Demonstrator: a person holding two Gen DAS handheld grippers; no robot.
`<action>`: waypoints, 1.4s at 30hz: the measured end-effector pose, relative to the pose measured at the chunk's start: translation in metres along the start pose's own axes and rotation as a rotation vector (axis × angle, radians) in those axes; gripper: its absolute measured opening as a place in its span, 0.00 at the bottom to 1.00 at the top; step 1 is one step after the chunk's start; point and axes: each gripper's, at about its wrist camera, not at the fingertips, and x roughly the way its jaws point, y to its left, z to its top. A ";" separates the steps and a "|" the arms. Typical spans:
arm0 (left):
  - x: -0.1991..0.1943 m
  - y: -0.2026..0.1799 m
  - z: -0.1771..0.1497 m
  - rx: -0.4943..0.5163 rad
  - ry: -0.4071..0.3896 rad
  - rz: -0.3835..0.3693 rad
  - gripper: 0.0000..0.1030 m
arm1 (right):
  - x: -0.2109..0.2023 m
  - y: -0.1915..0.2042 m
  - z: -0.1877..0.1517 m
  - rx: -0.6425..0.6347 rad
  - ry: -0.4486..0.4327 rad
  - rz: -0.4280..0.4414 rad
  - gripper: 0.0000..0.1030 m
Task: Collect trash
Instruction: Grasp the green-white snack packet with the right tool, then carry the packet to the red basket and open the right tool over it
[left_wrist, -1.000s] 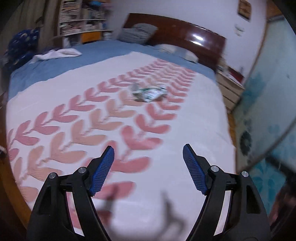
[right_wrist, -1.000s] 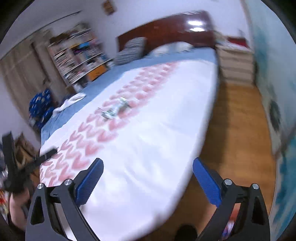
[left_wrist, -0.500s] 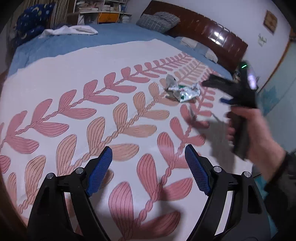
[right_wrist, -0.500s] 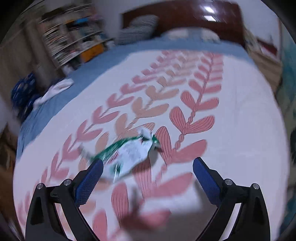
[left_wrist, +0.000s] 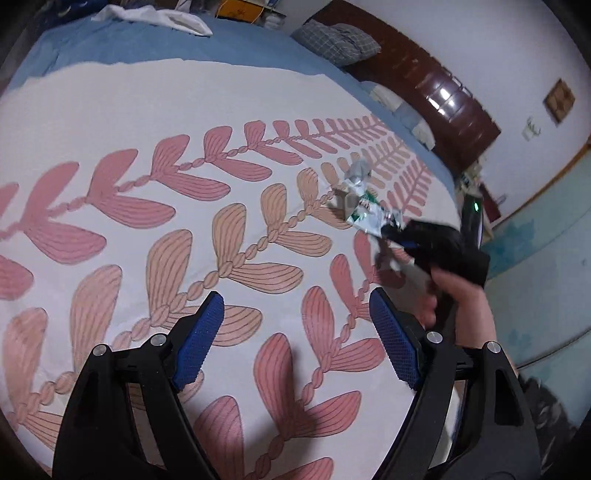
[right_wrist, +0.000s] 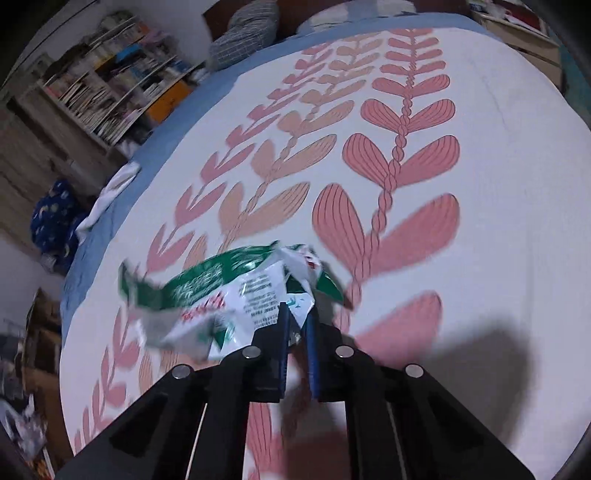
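A crumpled green and white snack wrapper (right_wrist: 221, 291) lies on the white bed cover with pink leaf prints (right_wrist: 480, 155). My right gripper (right_wrist: 298, 321) is closing its blue pads on the wrapper's near edge, and the foil is pinched between them. In the left wrist view the same wrapper (left_wrist: 364, 214) sits at the right gripper's tip (left_wrist: 391, 236), which a hand (left_wrist: 458, 295) holds. A crumpled silver piece (left_wrist: 356, 173) lies just beyond the wrapper. My left gripper (left_wrist: 295, 332) hovers open over the cover, nearer than the trash, with nothing between its fingers.
A blue sheet (left_wrist: 184, 48) shows past the cover, with a white cloth (left_wrist: 162, 18) on it. Pillows (left_wrist: 340, 40) lean on a dark wooden headboard (left_wrist: 443, 88). A bookshelf (right_wrist: 110, 85) stands beyond the bed's far side and a nightstand (right_wrist: 517, 33) beside its head.
My right gripper swung in over the bed, dropped onto the wrapper and closed from wide open. My left gripper moved lower and closer to the cover, still open.
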 end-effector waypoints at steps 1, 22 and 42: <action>0.001 0.000 -0.001 -0.005 0.004 0.002 0.78 | -0.007 0.000 -0.004 -0.005 -0.003 0.012 0.09; 0.036 -0.017 -0.022 -0.015 0.117 -0.123 0.77 | -0.167 0.010 -0.151 -0.093 0.136 0.279 0.07; -0.129 -0.179 -0.125 0.309 0.059 -0.388 0.03 | -0.432 -0.090 -0.249 -0.087 -0.115 0.260 0.07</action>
